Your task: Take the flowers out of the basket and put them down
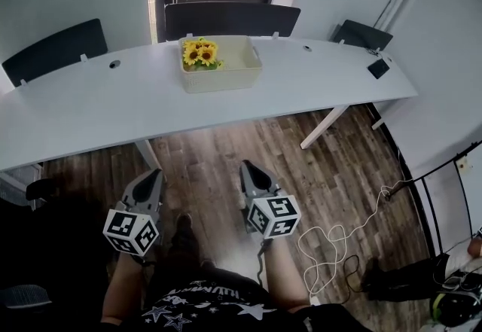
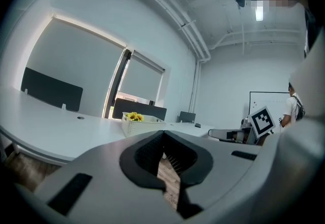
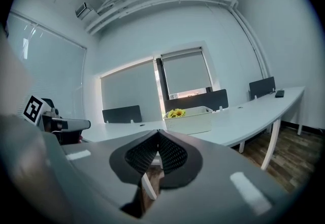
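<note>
2 grippers, both clenched with nothing between the jaws: left gripper (image 1: 153, 174) and right gripper (image 1: 248, 167) hang low over the wood floor (image 1: 226, 141), near side, well apart from the desk (image 1: 90, 105). Flowers (image 1: 200, 53) sit in the left end of the white basket (image 1: 242, 71), at the far middle of the desk. Judged progress: 0 steps done; reaching, gripping, lifting out and setting down all remain.
</note>
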Available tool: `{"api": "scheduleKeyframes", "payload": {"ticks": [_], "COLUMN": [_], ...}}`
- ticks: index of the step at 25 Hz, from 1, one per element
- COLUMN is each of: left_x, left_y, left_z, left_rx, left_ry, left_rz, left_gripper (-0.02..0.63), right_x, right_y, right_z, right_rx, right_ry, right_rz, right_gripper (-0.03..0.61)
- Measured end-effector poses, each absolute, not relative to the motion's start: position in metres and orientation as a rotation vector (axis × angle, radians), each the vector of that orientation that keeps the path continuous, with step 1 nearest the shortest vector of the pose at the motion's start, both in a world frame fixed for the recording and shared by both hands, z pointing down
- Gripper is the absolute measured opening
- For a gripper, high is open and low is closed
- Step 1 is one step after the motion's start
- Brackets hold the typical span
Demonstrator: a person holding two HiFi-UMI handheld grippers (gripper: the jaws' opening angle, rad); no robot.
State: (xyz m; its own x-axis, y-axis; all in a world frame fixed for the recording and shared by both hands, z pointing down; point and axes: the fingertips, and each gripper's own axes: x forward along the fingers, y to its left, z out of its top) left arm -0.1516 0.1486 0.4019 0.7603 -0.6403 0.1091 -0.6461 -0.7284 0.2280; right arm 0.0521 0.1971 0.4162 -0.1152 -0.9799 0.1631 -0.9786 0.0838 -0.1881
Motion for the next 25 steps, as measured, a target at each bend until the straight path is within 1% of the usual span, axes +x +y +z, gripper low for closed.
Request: {"api": "scheduleKeyframes", "payload": {"ticks": [11, 25], "left_x": [-0.109, -0.089], "left_y": [0.016, -0.107], "left_z": [0.406, 0.407], "left_rx": [2.739, 2.75], "left_ry": [-0.881, -0.799], "left_rz": [0.019, 0.019], "left_gripper": [0.008, 0.009], "right_x": [0.088, 0.107], "right_y": [0.08, -0.036], "right_z": [0.41, 0.398], "right_rx": [-2.184, -2.245], "right_ry": [2.237, 2.19], "right_rz": [-0.373, -0.358], "right_gripper": [0.003, 0.003]}}
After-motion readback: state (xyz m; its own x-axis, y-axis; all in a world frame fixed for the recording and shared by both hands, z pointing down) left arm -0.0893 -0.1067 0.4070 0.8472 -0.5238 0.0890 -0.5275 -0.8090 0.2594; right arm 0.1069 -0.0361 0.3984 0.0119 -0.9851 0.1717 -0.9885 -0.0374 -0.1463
